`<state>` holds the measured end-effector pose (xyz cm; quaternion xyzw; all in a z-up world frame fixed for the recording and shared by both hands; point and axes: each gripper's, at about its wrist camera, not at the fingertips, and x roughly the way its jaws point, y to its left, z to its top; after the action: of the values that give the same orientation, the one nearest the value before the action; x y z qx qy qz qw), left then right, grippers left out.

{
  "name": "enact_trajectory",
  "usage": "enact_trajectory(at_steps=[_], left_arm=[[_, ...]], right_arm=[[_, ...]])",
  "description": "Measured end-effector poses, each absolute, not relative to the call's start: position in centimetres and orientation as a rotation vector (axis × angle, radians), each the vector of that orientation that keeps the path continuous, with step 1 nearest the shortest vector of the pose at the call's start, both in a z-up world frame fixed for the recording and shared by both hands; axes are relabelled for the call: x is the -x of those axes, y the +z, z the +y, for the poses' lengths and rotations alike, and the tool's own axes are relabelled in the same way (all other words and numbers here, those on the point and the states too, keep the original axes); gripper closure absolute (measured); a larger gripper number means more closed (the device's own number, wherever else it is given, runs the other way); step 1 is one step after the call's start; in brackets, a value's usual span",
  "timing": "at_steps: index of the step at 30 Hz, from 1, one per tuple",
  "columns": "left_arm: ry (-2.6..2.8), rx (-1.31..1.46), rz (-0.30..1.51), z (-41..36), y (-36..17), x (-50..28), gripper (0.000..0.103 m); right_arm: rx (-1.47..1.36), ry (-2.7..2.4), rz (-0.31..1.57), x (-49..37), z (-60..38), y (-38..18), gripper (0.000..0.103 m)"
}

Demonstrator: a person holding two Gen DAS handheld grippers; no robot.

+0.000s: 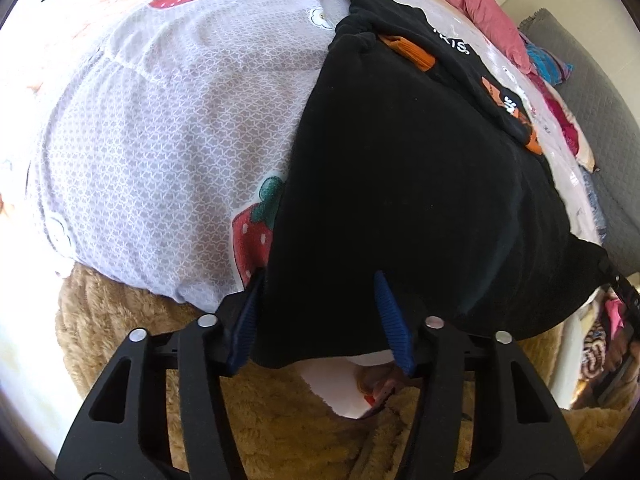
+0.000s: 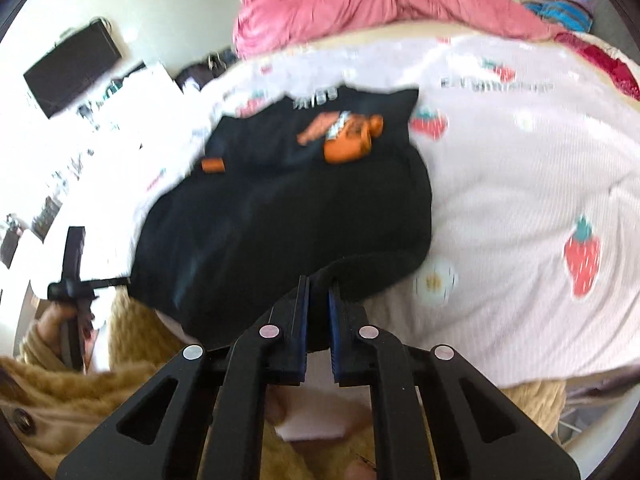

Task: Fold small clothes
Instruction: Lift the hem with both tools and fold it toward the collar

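Garment: black child's top (image 1: pixel 404 184) with an orange print (image 2: pixel 344 136) and white lettering, spread across a bed; its near hem hangs over the bed's edge toward the camera.

Bed: covered by a pale sheet (image 1: pixel 160 152) printed with red strawberries and small flowers; in the right wrist view the sheet reads pinkish-white.

Left tongs (image 1: pixel 320 320): jaws partly apart, the black hem lying between the two blue pads. The left pad (image 1: pixel 246 320) sits just at the cloth's edge, the right pad (image 1: pixel 394 320) lies over the fabric. Whether the pads actually press on the cloth cannot be told.

Right tongs (image 2: pixel 319 300): jaws drawn close together, pinching a raised fold of the black hem between the blue pads. The picture from this side is blurred.

Person: a hand (image 2: pixel 60 328) in a tan fuzzy sleeve (image 2: pixel 40 380) holds the handle of the left tool at the lower left of the right wrist view; tan fuzzy fabric also fills the bottom of both views.

Background: a pink quilt (image 2: pixel 380 4) is bunched at the far end of the bed, with a striped blue item (image 2: pixel 568 16) beside it.

Side of bed: a grey surface (image 1: pixel 592 120) runs along the right of the left wrist view, with more bright clothes (image 1: pixel 560 120) piled at the bed's edge.

Wall: a dark flat object (image 2: pixel 72 68) is at the upper left of the right wrist view.
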<state>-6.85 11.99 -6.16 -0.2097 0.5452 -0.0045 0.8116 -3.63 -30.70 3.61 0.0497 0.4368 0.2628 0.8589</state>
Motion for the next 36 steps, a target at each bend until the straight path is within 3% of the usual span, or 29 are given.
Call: enact_trajectory(at_steps=[4, 7, 22, 36], left_arm=[[-0.010, 0.460, 1.166, 12.2, -5.9, 7.4, 0.077], [-0.024, 0.502, 1.153, 12.4, -5.6, 7.8, 0.100], [-0.106, 0.547, 0.854, 12.7, 3.7, 5.7, 0.101], [-0.085, 0.454, 0.754, 13.5, 8.0, 1.6, 0.101]], right_arm=[[-0.155, 0.535, 0.874, 2.5, -31.2, 4.5, 0.095], [-0.187, 0.519, 0.853, 1.9, -31.5, 5.0, 0.095], [-0.261, 0.461, 0.746, 0.9, -33.8, 7.0, 0.095], [-0.186, 0.398, 0.632, -1.6, -33.6, 10.1, 0.095]])
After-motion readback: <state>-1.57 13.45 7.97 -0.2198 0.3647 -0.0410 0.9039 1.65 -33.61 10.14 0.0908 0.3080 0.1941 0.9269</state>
